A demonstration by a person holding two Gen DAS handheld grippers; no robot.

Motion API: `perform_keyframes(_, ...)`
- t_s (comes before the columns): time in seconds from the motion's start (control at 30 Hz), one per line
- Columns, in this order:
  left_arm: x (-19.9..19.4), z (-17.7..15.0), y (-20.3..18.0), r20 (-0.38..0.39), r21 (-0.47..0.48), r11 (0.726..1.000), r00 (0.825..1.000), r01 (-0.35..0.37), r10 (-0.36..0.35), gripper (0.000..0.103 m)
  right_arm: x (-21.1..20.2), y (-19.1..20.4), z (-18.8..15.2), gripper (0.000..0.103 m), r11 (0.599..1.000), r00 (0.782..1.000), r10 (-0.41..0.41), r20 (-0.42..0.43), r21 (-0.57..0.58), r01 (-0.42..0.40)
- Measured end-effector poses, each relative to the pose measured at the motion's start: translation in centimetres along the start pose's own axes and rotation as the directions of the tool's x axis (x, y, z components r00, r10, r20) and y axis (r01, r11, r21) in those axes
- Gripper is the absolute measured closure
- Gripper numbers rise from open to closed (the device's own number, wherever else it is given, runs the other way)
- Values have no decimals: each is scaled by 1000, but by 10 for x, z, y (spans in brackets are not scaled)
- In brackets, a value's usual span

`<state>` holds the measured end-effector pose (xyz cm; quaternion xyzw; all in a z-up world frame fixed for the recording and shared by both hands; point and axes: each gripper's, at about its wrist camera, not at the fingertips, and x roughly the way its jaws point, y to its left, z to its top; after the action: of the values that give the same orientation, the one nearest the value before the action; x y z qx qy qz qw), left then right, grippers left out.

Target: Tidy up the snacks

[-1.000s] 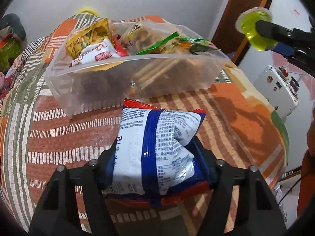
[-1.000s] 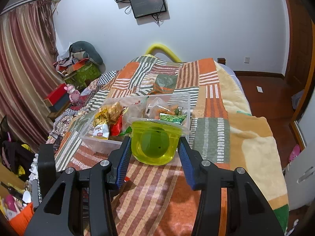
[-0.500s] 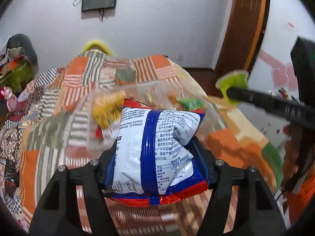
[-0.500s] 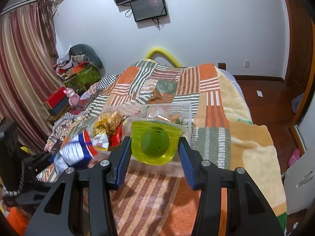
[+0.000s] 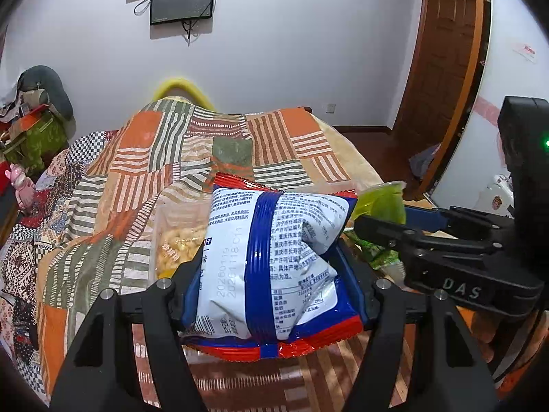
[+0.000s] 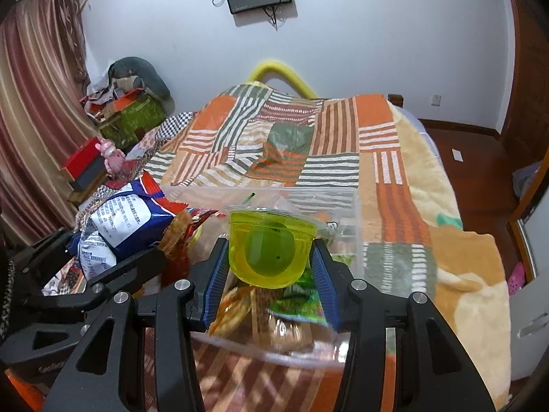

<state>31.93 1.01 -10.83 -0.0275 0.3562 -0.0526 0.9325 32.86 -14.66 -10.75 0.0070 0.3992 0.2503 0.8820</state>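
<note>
A bed point(image 6: 405, 171) under a patchwork blanket point(image 5: 144, 158) fills both views, and a clear plastic bin point(image 6: 346, 226) of snacks rests on it near the foot. In the right wrist view the bin sits at the centre, its far rim at about 12 o'clock from the jaws. The left gripper point(image 5: 271, 274) has its jaws spread wide and clamped on the sides of a puffy white and blue snack bag point(image 5: 271, 261) with red sealed edges, held in the air above the blanket; the right wrist view shows it at 9 o'clock, beside the bin's left end. The right gripper point(image 6: 271, 267) has its blue-padded jaws pressed against both sides of a yellow-green jelly cup point(image 6: 271, 247), held over the bin's contents.
</note>
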Motion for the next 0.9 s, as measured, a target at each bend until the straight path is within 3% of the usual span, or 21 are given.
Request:
perform_keyframes(0.07, 4, -2, 2, -10, -5, 1000, 1000, -9, 9, 35, 0, 0, 0, 58, 1000, 1000, 17, -4, 2, -17)
perform_keyframes(0.2, 3, -7, 6, -9, -27, 1000, 1000, 1, -1, 28, -12, -5, 0, 44, 1000, 1000, 5, 18, 2, -5)
perform_keyframes(0.4, -15, -8, 6, 15, -35, 999, 1000, -1, 2, 27, -42, -7, -6, 43, 1000, 998, 2, 56, 0, -2)
perform_keyframes(0.63, -86, -8, -6, 137, -5, 1000, 991, -5, 6, 27, -102, 12, -11, 43, 999, 986, -14, 168, -46, 22)
perform_keyframes(0.9, -190, -13, -21, 325, 15, 1000, 946, 2, -6, 27, -181, 42, -22, 43, 996, 943, -10, 334, -84, 40)
